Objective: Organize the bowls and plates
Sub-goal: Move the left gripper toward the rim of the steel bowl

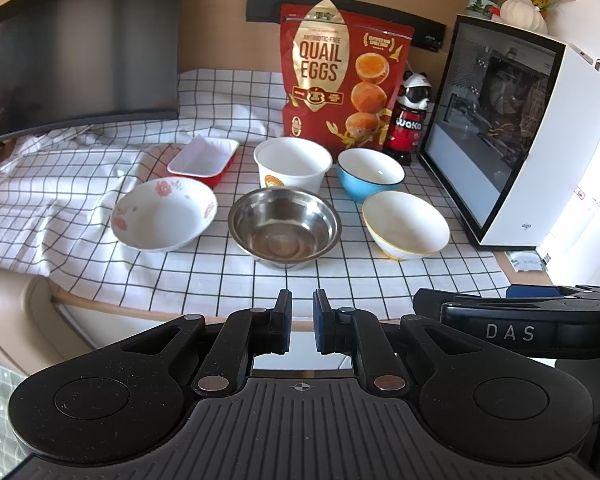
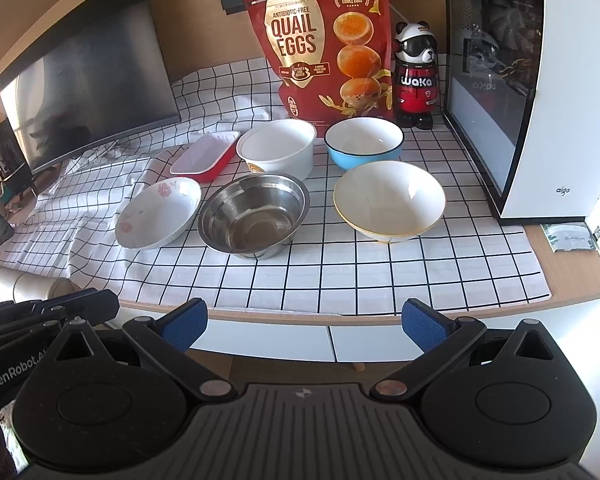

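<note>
Six vessels stand on the checked cloth (image 1: pixel 340 276). In the front row are a floral bowl (image 1: pixel 164 216) (image 2: pixel 158 214), a steel bowl (image 1: pixel 284 228) (image 2: pixel 254 216) and a white bowl with a yellow rim (image 1: pixel 406 224) (image 2: pixel 390 200). Behind them are a red rectangular dish (image 1: pixel 204 158) (image 2: pixel 204 156), a white paper tub (image 1: pixel 292 164) (image 2: pixel 276 148) and a blue bowl (image 1: pixel 370 174) (image 2: pixel 364 142). My left gripper (image 1: pixel 302 300) hovers shut and empty at the table's front edge, facing the steel bowl. My right gripper (image 2: pixel 306 314) is open and empty, also short of the edge.
A red quail-egg bag (image 1: pixel 332 76) and a panda bottle (image 1: pixel 410 116) stand behind the bowls. A white computer case (image 1: pixel 512 132) walls the right side. A dark monitor (image 1: pixel 76 60) fills the back left. Rumpled cloth lies at the left.
</note>
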### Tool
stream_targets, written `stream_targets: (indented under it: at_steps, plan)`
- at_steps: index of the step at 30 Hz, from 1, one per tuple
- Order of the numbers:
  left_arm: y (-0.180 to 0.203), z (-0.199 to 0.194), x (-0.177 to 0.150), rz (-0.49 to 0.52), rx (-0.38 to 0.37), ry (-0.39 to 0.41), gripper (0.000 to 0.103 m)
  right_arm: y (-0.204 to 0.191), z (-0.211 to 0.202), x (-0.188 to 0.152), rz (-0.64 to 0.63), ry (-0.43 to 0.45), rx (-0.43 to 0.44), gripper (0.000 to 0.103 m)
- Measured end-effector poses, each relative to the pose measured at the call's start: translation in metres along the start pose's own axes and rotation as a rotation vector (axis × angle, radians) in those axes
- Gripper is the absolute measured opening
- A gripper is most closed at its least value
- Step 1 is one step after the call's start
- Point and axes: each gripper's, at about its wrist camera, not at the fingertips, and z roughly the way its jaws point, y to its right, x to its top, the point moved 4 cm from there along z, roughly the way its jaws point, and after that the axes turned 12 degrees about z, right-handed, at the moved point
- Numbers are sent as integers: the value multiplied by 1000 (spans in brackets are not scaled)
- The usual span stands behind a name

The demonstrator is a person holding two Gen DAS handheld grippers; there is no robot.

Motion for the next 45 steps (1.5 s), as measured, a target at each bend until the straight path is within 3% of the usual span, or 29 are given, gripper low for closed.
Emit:
stream_targets:
  at_steps: [13,19,25,28,30,31,33,36,39,45]
  plan:
    - [-50,49,26,-83,-53,-28,12,-17,51,30,60,18,-9,103]
    - [-90,101,39,-145,-181,-45,12,-35,92,40,77,21,-27,103]
    - [-125,147,42,-54,-200,-117,12,-45,138,37,184,-55,-37,103]
    - [-142,167,43,-47,-263,-141,12,-43,152,31,256,-85,-73,103]
    - [-152,184,46,-93,-362,-165,12,-43,159,29,287,-97,-109,103]
    - [-159,195,47,-144,-452,-189,12,-44,162,28,294,-100,-126,103]
    - [-164,208,49,-179,-506,-213,12,-47,170,27,292,-110,-166,103]
    - [-166,227,54,-159,-472,-264,12,-49,182,31,250,-121,-191,103]
    - [-171,242,58,-145,-429,-254,13,-52,198,43,193,-115,-189,103]
    - [-175,277,71,-207,-307,-232,13,-56,234,65,61,-138,-122,98]
